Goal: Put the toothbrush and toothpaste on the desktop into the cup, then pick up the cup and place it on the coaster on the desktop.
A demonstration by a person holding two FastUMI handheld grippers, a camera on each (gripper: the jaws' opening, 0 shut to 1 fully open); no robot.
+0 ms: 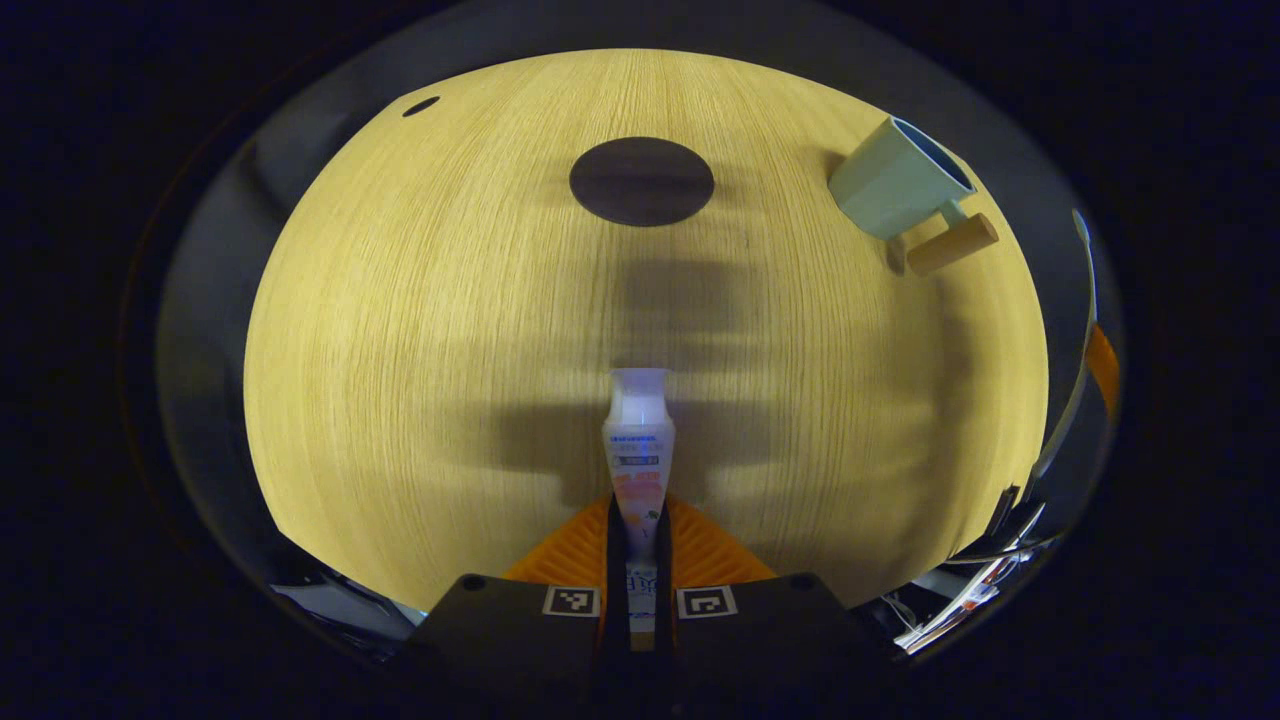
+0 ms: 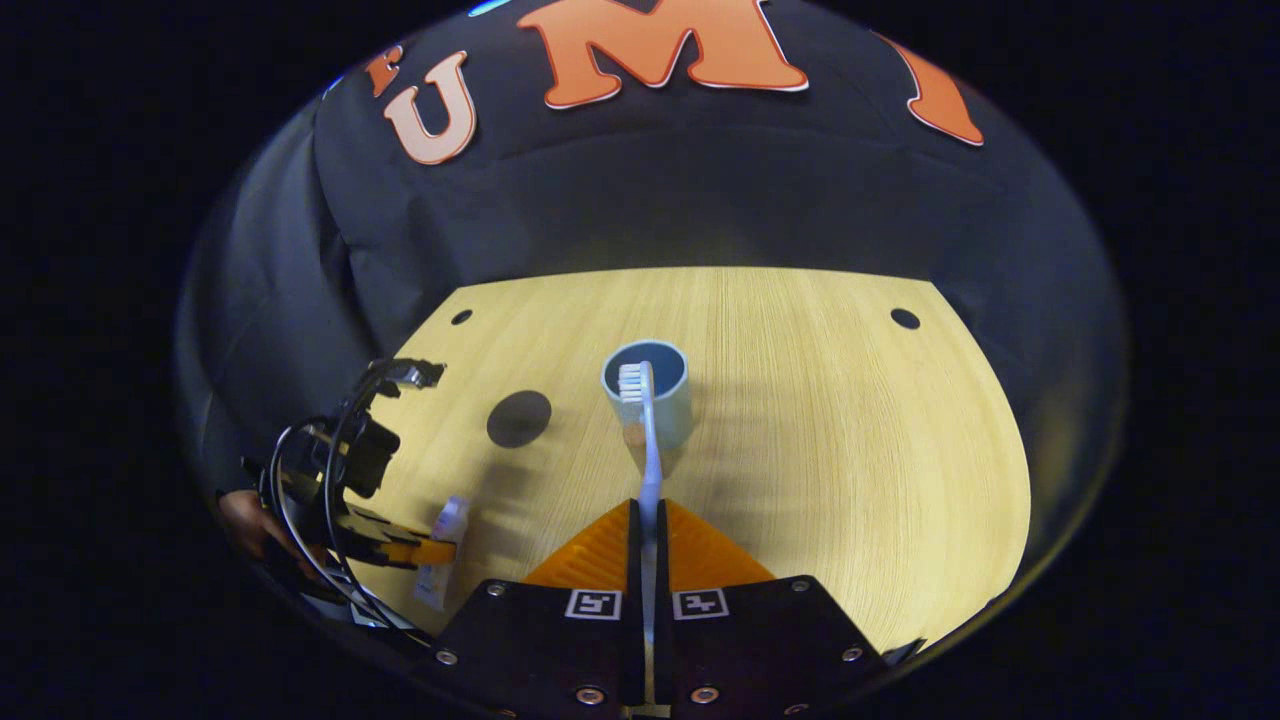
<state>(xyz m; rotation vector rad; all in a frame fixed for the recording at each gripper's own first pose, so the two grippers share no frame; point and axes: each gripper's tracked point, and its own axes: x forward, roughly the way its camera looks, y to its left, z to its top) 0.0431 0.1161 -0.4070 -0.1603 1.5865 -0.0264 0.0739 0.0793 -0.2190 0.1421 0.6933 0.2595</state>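
— Pale oak-grain desktop (image 2: 850, 450) ran broad and bare to the right of the light blue-green cup (image 2: 655, 400); how near did anything sit to an edge?

— In the left gripper view that cup (image 1: 895, 180), with its stubby wooden handle (image 1: 952, 244), stood close to the far right rim of the wood, while the dark round coaster (image 1: 641, 181) lay well apart from it, with open board all around.

— And the white toothpaste tube (image 1: 638, 440)?

— It was pinched between both fingers of the left gripper (image 1: 638, 545), its long axis running straight ahead, cap end toward the coaster. In the right gripper view the same tube (image 2: 445, 545) showed upright-tilted in that gripper (image 2: 425, 550) near the desk's near-left edge.

— The right gripper (image 2: 648, 545)?

— Its fingers were closed narrow on the handle of the white-and-blue toothbrush (image 2: 645, 440), which pointed forward, bristle head overlapping the cup's open mouth; whether it was inside could not be told.
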